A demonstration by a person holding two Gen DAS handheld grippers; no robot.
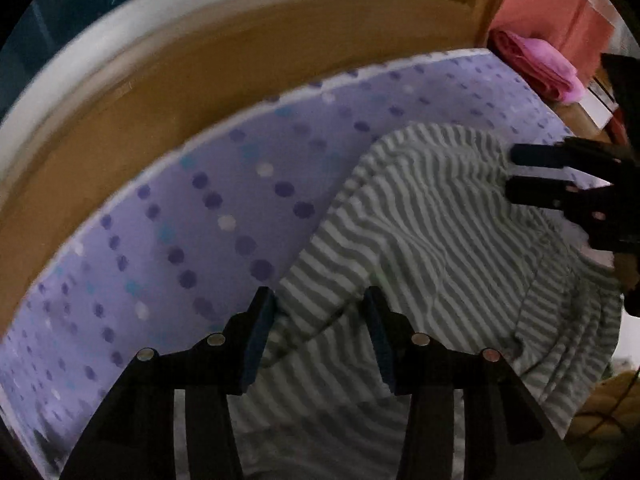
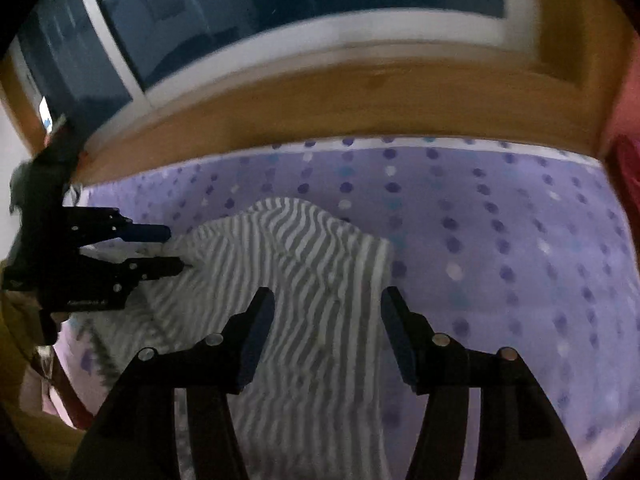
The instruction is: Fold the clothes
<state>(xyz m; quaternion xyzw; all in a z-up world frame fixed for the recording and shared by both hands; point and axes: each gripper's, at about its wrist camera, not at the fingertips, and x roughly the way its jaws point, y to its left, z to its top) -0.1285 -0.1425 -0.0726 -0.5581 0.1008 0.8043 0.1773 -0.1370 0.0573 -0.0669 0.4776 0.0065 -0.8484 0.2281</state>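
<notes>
My striped shirt (image 1: 420,240) lies rumpled mid-bed (image 1: 160,240), partly gathered, not yet a neat fold. Left gripper (image 1: 320,336) and right gripper (image 2: 328,336) hover with jaws spread, pinching nothing.

Grey-white striped garment (image 1: 420,220), purple-dotted sheet (image 1: 180,240)

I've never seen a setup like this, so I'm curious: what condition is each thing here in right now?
Striped garment: rumpled, not yet folded, lying on the bed.
Left tool: open, fingers either side of the garment's cloth.
Right tool: open, above the garment.
Polka-dot sheet: spread flat over the bed.
Pink cloth: folded, lying beyond the bed's far corner.
</notes>
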